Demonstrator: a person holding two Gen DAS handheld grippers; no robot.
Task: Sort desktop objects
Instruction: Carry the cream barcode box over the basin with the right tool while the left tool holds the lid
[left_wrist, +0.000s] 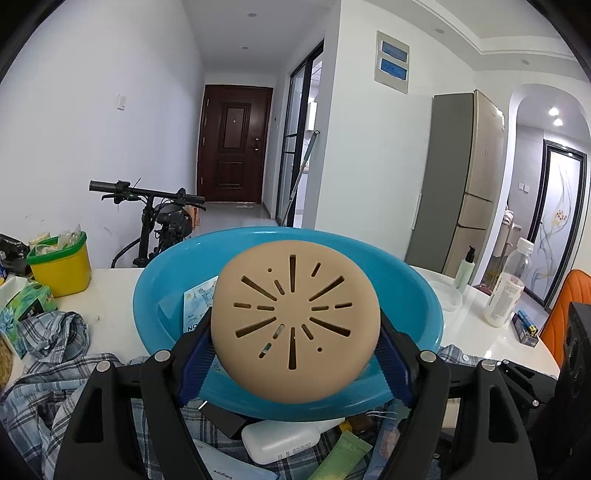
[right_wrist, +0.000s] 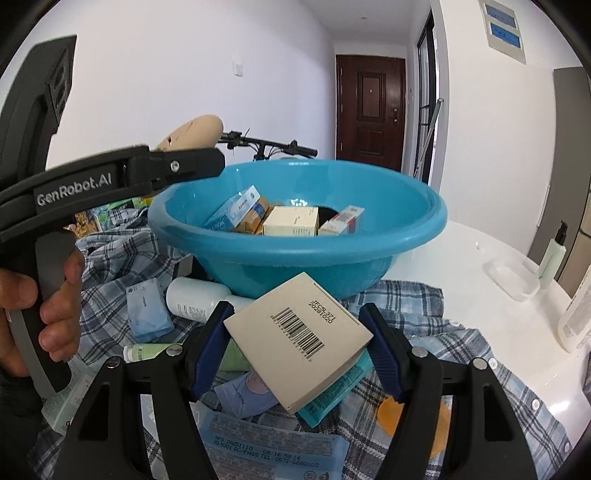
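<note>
A: Left wrist view first. What's the left gripper doing?

B: Its blue pads clamp a round beige disc with radiating slots, held above the blue basin.

A: And the right wrist view?

B: The right gripper squeezes a tilted beige box, barcode upward, over the plaid shirt just before the basin, which holds several boxes.

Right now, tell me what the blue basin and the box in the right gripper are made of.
Blue basin: likely plastic, glossy, with a smooth moulded rolled rim. Box in the right gripper: probably cardboard, matte beige, with sharp folded edges and a printed barcode.
</note>
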